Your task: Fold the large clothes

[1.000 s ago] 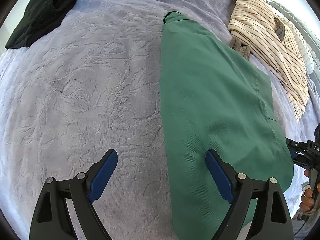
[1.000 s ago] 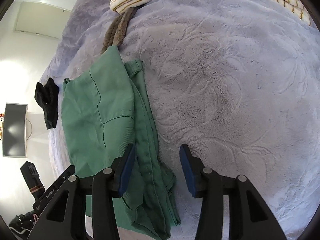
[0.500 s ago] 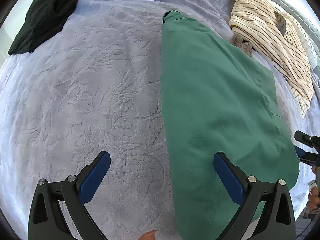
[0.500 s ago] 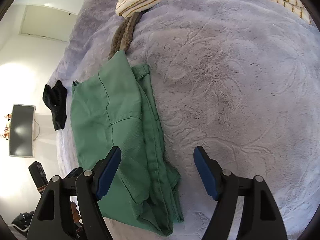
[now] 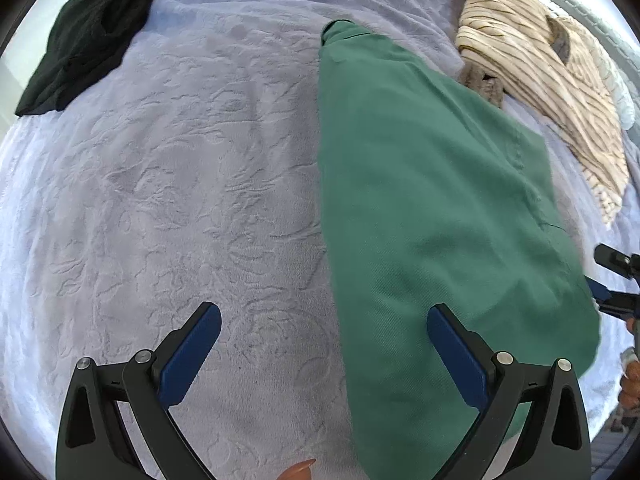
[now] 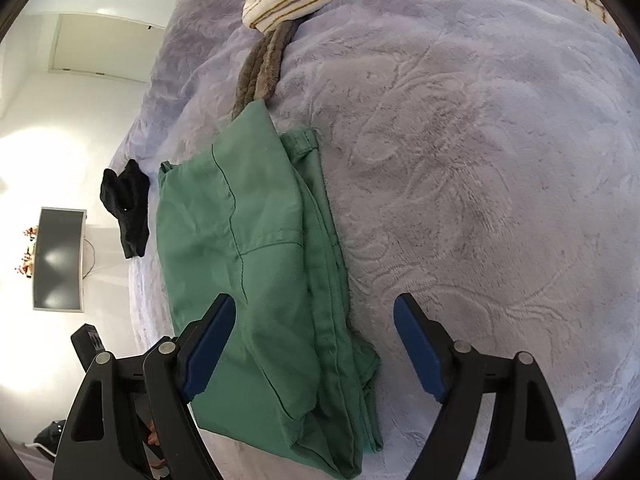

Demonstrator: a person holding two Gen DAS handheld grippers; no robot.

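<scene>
Green garment [image 5: 432,208] is laid folded, long and flat, on the lavender bed cover [image 5: 180,184]. Left claw [image 5: 324,344] is held wide above its near edge, nothing gripped. Right claw [image 6: 314,344] is opening over its thick folded end, pads clear. Striped garment [image 5: 552,80] is seen beyond it; black garment [image 5: 84,40] at the far corner.

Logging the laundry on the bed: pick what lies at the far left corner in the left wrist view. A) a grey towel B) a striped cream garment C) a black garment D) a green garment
C: the black garment lies crumpled at that corner.
</scene>
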